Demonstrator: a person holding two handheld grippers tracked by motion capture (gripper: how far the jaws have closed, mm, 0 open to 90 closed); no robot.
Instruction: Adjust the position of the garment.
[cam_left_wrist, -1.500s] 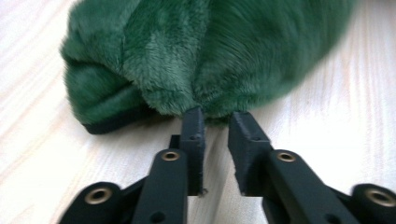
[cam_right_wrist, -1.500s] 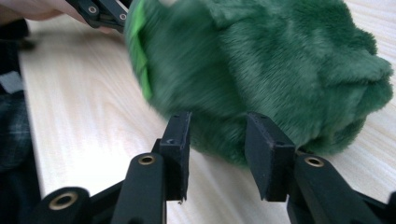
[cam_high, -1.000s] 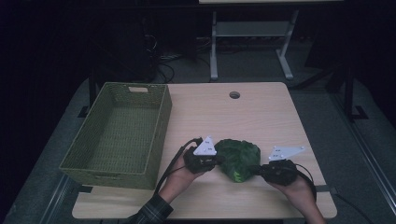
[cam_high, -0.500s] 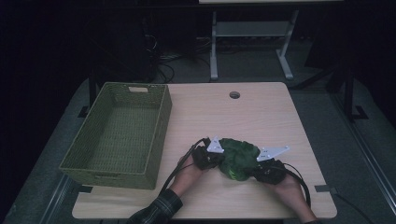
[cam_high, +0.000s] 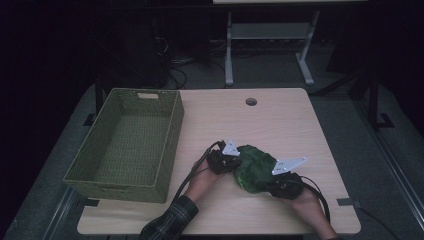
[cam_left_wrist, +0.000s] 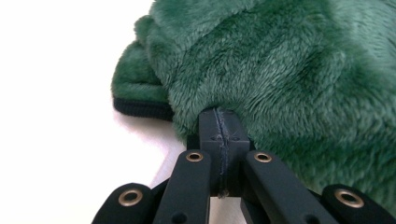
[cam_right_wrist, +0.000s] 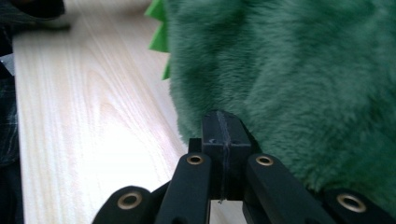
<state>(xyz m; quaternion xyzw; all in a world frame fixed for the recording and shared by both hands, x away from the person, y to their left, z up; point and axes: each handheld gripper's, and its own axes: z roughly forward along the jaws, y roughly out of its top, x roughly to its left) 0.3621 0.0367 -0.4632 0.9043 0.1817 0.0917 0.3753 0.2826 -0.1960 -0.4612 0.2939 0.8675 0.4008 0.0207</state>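
Clamped together on a pinch of plush, the left gripper (cam_high: 231, 161) is seen in its own view with both jaws pressed flat against each other, their tips buried in the fur of the green plush toy (cam_left_wrist: 280, 70). Off to that gripper's left, well apart, a woven green basket (cam_high: 172, 131) is set on the table (cam_high: 280, 115), with nothing seen inside it. Just to the right of the left gripper, the toy is lying on the tabletop, between the two grippers and touched by both. On the toy's far side, the right gripper (cam_high: 280, 181) is likewise shut, its jaws met with their tips sunk into the pile (cam_right_wrist: 289, 65); bright green felt spikes (cam_right_wrist: 159, 28) are seen up and to the left of its tips.

Whether cloth or only loose fur is caught cannot be told. If only pile is held, the toy could slip free as it is lifted. If one side gives first, the toy could swing from the other grip and drop short of the basket, or catch on its rim
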